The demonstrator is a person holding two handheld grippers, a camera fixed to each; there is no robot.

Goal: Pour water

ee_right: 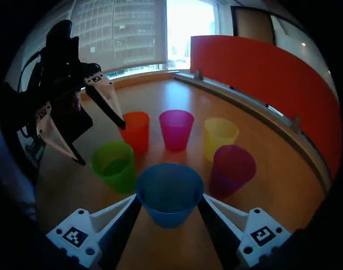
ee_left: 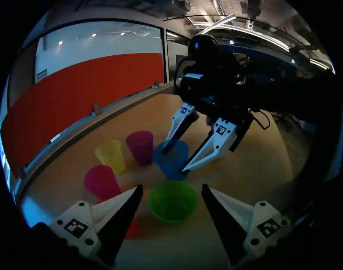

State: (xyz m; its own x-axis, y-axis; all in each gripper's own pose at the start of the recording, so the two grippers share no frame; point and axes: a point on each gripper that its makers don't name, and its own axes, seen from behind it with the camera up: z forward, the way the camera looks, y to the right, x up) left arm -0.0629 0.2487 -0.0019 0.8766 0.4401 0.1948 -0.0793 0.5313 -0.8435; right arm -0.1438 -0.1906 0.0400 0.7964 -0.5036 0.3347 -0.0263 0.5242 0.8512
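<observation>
Several coloured plastic cups stand upright on a wooden table (ee_right: 279, 180). The blue cup (ee_right: 169, 193) sits between the fingers of my right gripper (ee_right: 169, 198), which is open and close on both of the cup's sides. In the left gripper view, the right gripper (ee_left: 173, 159) reaches down around the blue cup (ee_left: 171, 157). My left gripper (ee_left: 171, 188) is open with the green cup (ee_left: 173, 200) just beyond its tips. The left gripper (ee_right: 102, 145) also hangs over the green cup (ee_right: 113, 166). Whether either cup holds water I cannot tell.
Orange (ee_right: 136, 130), magenta (ee_right: 175, 128), yellow (ee_right: 220, 135) and purple (ee_right: 232, 168) cups stand close behind. A raised rail (ee_left: 81, 130) and a red partition (ee_left: 81, 85) run along one table edge. A person's dark sleeve (ee_left: 279, 94) is behind the right gripper.
</observation>
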